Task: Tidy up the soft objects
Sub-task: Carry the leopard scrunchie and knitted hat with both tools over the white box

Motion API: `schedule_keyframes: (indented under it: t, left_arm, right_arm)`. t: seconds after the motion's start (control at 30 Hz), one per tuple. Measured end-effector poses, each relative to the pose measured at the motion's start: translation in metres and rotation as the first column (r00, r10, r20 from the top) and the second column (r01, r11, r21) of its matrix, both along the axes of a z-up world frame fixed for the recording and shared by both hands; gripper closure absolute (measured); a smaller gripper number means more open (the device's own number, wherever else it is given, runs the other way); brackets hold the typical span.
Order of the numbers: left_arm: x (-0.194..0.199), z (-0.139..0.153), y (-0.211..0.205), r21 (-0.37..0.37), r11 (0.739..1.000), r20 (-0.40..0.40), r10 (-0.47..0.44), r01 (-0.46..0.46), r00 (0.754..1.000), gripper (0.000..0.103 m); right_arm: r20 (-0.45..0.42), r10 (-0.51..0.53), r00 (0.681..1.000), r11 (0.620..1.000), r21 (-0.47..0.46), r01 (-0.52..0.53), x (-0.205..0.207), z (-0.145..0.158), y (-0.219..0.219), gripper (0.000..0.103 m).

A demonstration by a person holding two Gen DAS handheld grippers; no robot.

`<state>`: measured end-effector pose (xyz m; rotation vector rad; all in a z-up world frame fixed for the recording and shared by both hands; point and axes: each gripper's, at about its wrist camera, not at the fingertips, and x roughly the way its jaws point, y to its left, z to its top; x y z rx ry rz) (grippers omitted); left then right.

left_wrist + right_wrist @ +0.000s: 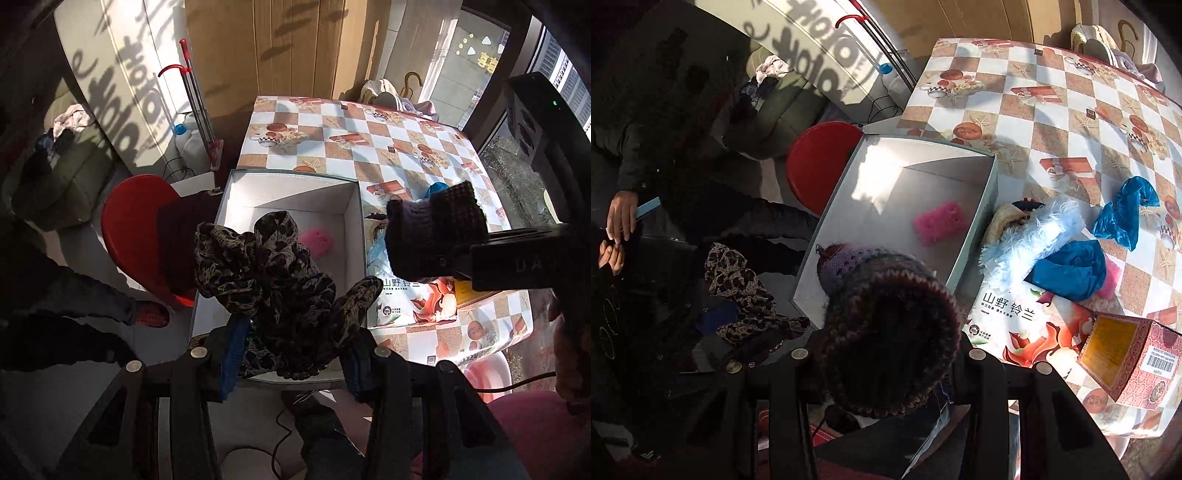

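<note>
My left gripper (291, 354) is shut on a leopard-print scarf (273, 280), which hangs bunched over the near end of an open white box (291, 192). A pink sponge (317, 240) lies on the box floor. In the right wrist view, my right gripper (886, 369) is shut on a striped knit hat (886, 314) above the box's near corner (849, 206). The hat hides both of its fingertips. The same hat (436, 229) shows at the right of the left wrist view, over the table beside the box. The scarf (738, 288) shows at the left of the right wrist view.
On the checked tablecloth (1052, 122) right of the box lie a light blue fluffy piece (1034, 236), two blue cloths (1071, 269), a flowered tissue pack (1027, 325) and a red carton (1126, 354). A red stool (820, 166) stands left of the box. A person's hand (620, 218) is at far left.
</note>
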<state>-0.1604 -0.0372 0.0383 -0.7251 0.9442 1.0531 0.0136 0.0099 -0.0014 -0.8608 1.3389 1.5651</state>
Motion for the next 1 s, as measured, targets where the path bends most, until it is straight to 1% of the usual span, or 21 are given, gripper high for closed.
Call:
schedule_keyframes:
  t: [0.17,0.27,0.43,0.8,0.9,1.0]
  left_arm:
    - [-0.029,-0.003,-0.007,-0.001,0.992,0.01,0.123,-0.123,0.992,0.054]
    - [-0.039,-0.003,-0.013,0.011,0.985,-0.019,0.174,-0.174,0.985,0.054]
    - [-0.05,-0.003,-0.021,0.02,0.971,-0.028,0.238,-0.238,0.971,0.053]
    - [-0.071,0.002,-0.027,0.048,0.944,-0.033,0.327,-0.326,0.944,0.053]
    - [-0.074,0.001,-0.028,0.046,0.942,-0.036,0.333,-0.331,0.942,0.053]
    - [-0.076,0.001,-0.028,0.046,0.942,-0.038,0.333,-0.332,0.942,0.053]
  right_arm:
    - [0.041,0.142,0.989,0.99,0.005,-0.143,-0.039,-0.001,0.02,0.059]
    - [0.051,0.202,0.978,0.979,0.003,-0.203,-0.058,-0.002,0.029,0.059]
    - [0.073,0.287,0.955,0.958,-0.018,-0.287,-0.083,-0.011,0.035,0.058]
    - [0.079,0.405,0.911,0.914,-0.047,-0.403,-0.119,-0.023,0.042,0.058]
    - [0.075,0.416,0.906,0.909,-0.055,-0.412,-0.124,-0.025,0.042,0.058]
    - [0.07,0.41,0.91,0.912,-0.052,-0.407,-0.125,-0.026,0.043,0.058]
